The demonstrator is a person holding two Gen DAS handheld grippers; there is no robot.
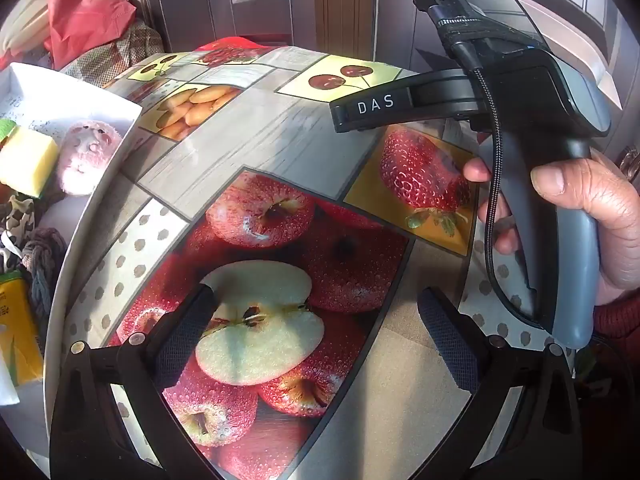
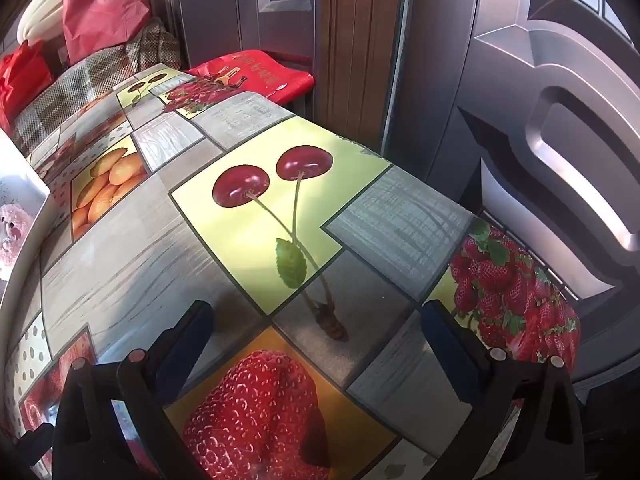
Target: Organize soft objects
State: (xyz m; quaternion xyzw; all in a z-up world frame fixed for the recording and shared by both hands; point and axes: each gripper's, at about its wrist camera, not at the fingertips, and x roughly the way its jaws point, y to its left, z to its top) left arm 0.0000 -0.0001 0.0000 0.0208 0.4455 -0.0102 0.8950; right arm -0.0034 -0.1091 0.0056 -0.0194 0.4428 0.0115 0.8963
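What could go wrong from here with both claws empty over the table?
1. The white box sits at the table's left edge; a hard reach could push it off.
2. The right claw can barely see the pink plush toy.
3. The left claw is close to the right hand; they may collide.

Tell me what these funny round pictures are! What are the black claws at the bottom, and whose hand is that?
A person holds a grabbing tool in each hand, and each tool carries a camera that bends the picture round. The left gripper shows in its own view, open and empty. That view also shows the person's right hand holding the other tool. The right gripper is open and empty too. Below them lies a tablecloth printed with fruit pictures. At the left, a white box holds soft things: a yellow sponge and a pink fluffy toy.
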